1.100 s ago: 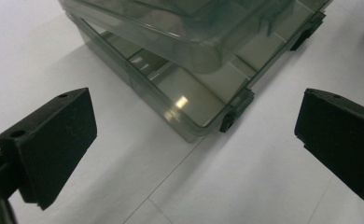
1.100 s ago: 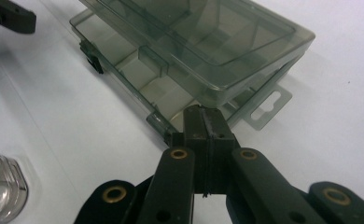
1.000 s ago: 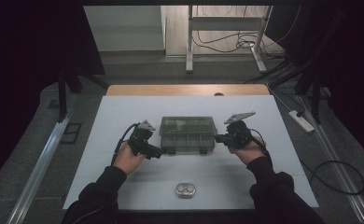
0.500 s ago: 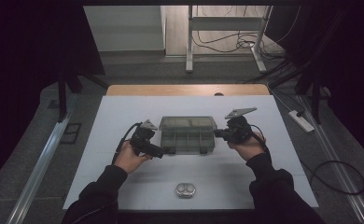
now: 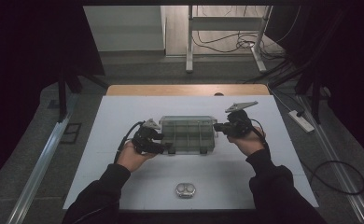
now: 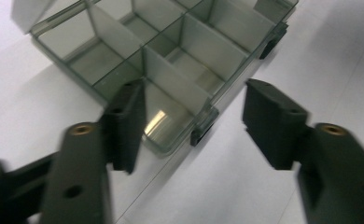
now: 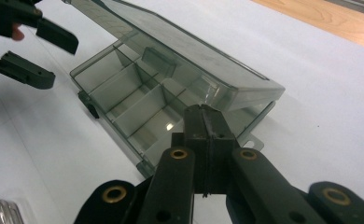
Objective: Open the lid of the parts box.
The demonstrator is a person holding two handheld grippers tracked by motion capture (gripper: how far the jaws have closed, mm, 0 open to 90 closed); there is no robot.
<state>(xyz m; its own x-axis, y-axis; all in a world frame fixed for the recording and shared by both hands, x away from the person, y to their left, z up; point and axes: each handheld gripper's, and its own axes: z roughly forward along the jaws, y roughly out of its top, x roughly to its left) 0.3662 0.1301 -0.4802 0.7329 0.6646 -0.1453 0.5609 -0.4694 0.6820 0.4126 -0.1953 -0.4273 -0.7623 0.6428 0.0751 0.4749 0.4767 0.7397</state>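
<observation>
A clear smoky plastic compartment box (image 5: pixel 188 134) sits mid-table with its lid (image 7: pixel 185 44) lifted ajar over empty compartments (image 6: pixel 189 51). My left gripper (image 5: pixel 167 148) is open at the box's front left corner; in the left gripper view (image 6: pixel 196 123) its jaws straddle a black latch (image 6: pixel 202 129) without touching it. My right gripper (image 5: pixel 216 127) is at the box's right end with its jaws pressed together (image 7: pixel 204 140) just in front of the end wall. Whether they pinch the rim is hidden. The left gripper (image 7: pixel 35 51) also shows open beyond the box.
A small silvery metal piece (image 5: pixel 185 190) lies near the front edge of the white table (image 5: pixel 124 112), also at the corner of the right gripper view (image 7: pixel 0 212). A wooden strip (image 5: pixel 185 90) runs along the far edge. Cables and a power strip (image 5: pixel 301 121) lie on the floor.
The right gripper has shifted slightly up and in toward the box's right end. The left gripper has edged a little closer to the front left corner. The box has stayed put.
</observation>
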